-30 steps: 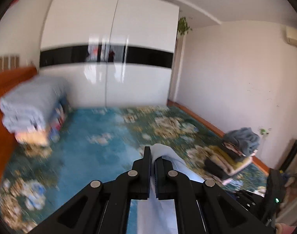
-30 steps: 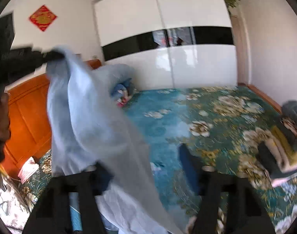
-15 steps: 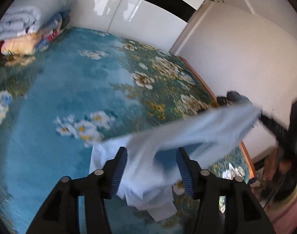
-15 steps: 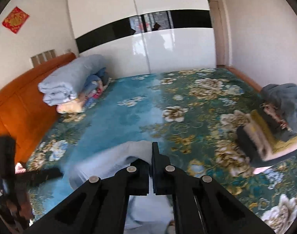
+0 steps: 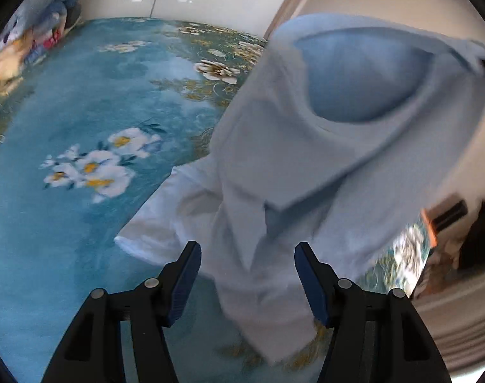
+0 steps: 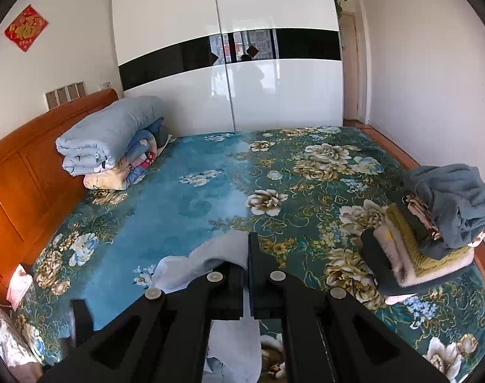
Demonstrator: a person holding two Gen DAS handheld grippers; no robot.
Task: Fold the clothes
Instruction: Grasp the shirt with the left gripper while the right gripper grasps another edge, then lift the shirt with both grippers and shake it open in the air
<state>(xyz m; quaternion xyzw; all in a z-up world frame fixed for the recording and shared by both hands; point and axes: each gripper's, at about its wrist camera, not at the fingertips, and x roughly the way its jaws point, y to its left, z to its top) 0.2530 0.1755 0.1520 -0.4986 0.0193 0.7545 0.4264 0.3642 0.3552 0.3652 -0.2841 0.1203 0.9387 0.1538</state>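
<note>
Over the floral bedspread [image 6: 210, 198], a pale blue shirt [image 5: 322, 146] is hanging in the air, its neck opening facing the left wrist camera and its lower end trailing onto the bed. Right gripper [image 6: 248, 249] is pinching the shirt's edge, jaws fully together on the fabric [image 6: 210, 252]. Left gripper [image 5: 247, 255] is sitting wide apart, blue pads either side of the draped cloth but not clamping it. A folded stack of clothes [image 6: 433, 229] is sitting near the bed's right edge, well apart from the shirt. Rolled quilts [image 6: 111, 140] are lying against the wooden headboard [image 6: 22, 172]. White wardrobe [image 6: 229, 63] is standing behind the bed.
</note>
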